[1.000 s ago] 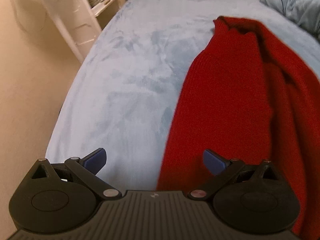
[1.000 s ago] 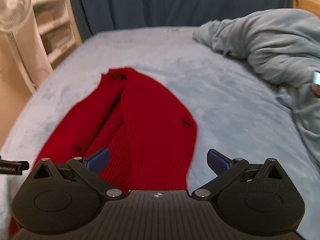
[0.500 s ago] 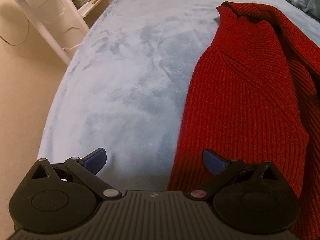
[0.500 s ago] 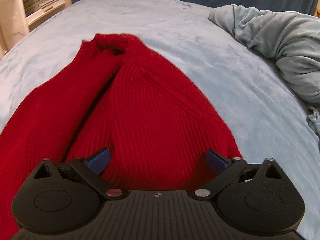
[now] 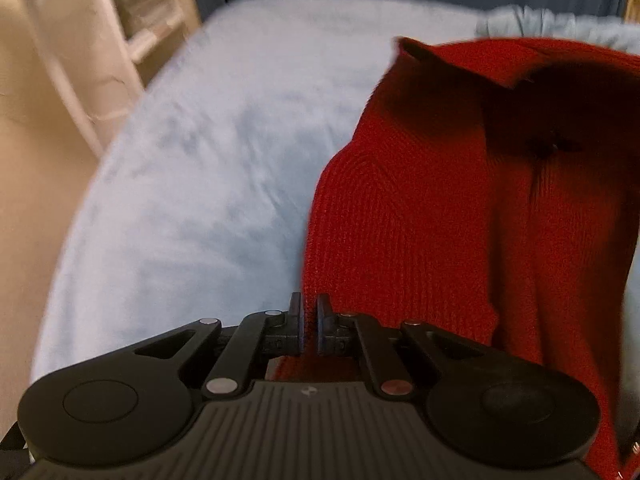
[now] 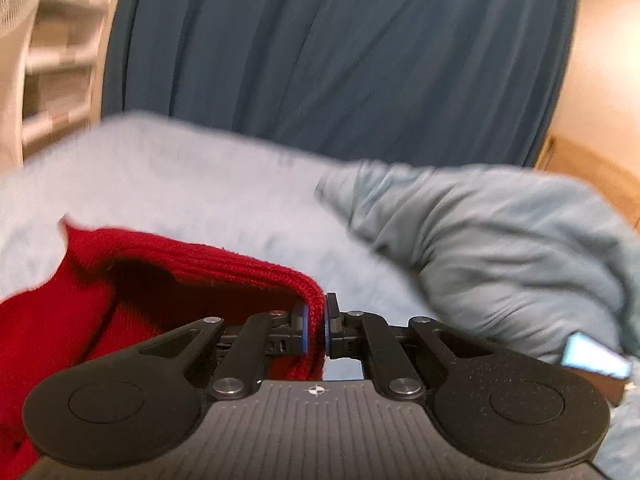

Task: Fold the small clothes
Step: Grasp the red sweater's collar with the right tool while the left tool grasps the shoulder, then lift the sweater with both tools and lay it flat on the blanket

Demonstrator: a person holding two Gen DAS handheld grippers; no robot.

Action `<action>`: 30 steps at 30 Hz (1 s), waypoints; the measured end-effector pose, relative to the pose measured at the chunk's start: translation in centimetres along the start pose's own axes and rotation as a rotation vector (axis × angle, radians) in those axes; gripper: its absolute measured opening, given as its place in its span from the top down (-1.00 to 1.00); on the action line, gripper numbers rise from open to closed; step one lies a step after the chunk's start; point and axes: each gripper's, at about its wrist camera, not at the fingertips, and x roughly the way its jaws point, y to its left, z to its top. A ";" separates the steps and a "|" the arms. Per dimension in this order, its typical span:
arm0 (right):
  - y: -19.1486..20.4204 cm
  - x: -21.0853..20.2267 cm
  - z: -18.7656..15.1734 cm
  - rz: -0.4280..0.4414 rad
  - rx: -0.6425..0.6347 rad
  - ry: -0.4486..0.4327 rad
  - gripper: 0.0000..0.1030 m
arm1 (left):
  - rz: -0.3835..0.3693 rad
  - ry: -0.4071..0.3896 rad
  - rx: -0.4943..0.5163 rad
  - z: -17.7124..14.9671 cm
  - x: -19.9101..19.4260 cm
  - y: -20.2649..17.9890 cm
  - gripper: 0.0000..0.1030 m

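Both the left claw [image 5: 308, 322] and the right claw [image 6: 314, 326] had just closed on the red sweater's [image 5: 440, 216] near edge, which should be lifted evenly above the bed [image 5: 208, 168].

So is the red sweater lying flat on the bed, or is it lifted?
Lifted: the red sweater hangs from the jaws of both grippers, its hem tented above the bed.

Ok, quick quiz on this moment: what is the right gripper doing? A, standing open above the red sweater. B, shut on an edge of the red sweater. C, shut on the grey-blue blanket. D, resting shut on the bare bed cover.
B: the right gripper is pinched on a folded edge of the red sweater, knit showing between its blue pads.
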 end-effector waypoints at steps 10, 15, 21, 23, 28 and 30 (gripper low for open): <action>-10.2 -22.1 1.3 0.012 0.191 -0.332 0.87 | 0.050 -0.289 -0.159 -4.9 -19.8 7.1 0.90; -13.7 -33.0 -0.4 0.014 0.255 -0.466 0.87 | 0.110 -0.489 -0.283 -8.4 -31.3 11.3 0.91; -18.1 -43.7 -2.1 0.037 0.317 -0.639 0.87 | 0.168 -0.685 -0.368 -10.1 -42.0 14.2 0.91; -19.3 -45.8 -2.1 0.055 0.319 -0.702 0.87 | 0.184 -0.766 -0.380 -9.7 -45.1 14.7 0.91; -21.3 -45.1 -0.5 0.085 0.350 -0.766 0.87 | 0.198 -0.837 -0.353 -5.3 -46.0 14.7 0.91; -21.8 -42.4 0.1 0.107 0.379 -0.733 0.87 | 0.208 -0.784 -0.327 -2.3 -42.8 13.9 0.91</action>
